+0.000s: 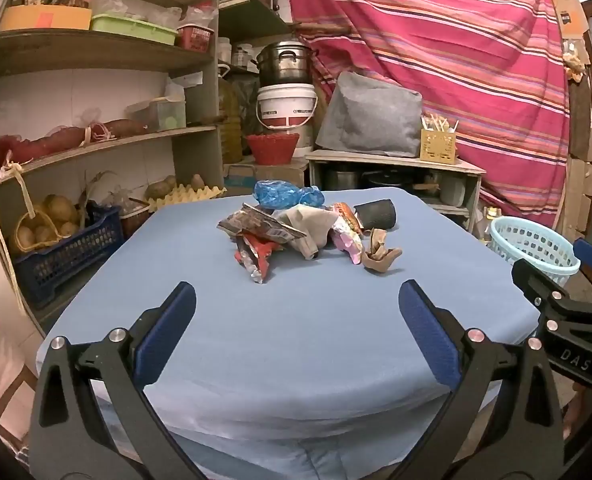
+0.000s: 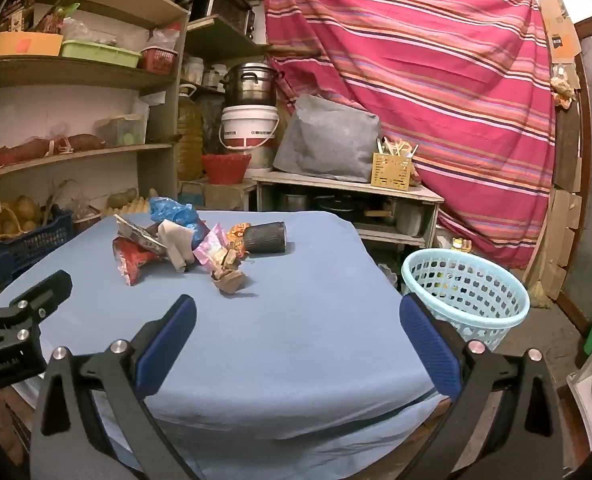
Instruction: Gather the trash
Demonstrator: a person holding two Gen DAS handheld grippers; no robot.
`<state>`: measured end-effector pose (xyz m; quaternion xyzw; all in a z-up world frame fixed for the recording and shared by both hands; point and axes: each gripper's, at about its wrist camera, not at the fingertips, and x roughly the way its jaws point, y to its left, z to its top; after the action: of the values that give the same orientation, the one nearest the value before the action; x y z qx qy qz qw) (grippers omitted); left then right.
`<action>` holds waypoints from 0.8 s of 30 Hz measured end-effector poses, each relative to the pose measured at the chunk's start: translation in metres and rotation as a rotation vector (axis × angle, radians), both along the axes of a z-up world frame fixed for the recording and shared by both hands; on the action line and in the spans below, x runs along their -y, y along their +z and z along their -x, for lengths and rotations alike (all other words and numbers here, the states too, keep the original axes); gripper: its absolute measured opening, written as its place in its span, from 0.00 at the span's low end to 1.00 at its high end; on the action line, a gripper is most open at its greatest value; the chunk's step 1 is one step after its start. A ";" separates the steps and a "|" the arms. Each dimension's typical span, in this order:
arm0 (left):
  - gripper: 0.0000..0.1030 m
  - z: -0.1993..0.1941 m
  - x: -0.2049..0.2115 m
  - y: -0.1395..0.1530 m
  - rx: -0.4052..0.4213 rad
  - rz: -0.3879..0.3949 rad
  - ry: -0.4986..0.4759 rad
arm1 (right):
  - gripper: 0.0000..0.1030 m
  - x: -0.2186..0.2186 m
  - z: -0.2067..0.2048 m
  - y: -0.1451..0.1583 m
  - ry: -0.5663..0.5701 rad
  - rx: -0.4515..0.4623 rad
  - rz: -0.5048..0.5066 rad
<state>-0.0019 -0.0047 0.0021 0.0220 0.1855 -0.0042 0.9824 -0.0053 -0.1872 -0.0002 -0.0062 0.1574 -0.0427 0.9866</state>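
A heap of trash lies mid-table on the blue cloth: a red wrapper, a crumpled brown paper, a pink wrapper, a blue plastic bag and a dark cup on its side. The same brown paper, red wrapper and cup show in the right wrist view. My left gripper is open and empty, short of the heap. My right gripper is open and empty near the table's front. A light blue basket stands on the floor to the right of the table.
Shelves with boxes, a crate and a basket of potatoes fill the left side. A low stand with a grey bag, buckets and a pot stands behind the table. A striped pink cloth hangs at the back right.
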 end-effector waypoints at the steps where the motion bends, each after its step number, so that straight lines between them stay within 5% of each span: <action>1: 0.95 0.000 0.001 0.000 -0.001 0.000 0.000 | 0.96 0.000 0.000 0.000 0.001 0.000 0.000; 24: 0.95 -0.001 -0.001 0.010 0.007 0.005 -0.003 | 0.96 -0.002 0.000 -0.001 0.002 0.003 0.002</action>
<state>-0.0010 -0.0035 0.0120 0.0199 0.1818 -0.0059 0.9831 -0.0053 -0.1854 -0.0015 -0.0075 0.1560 -0.0418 0.9868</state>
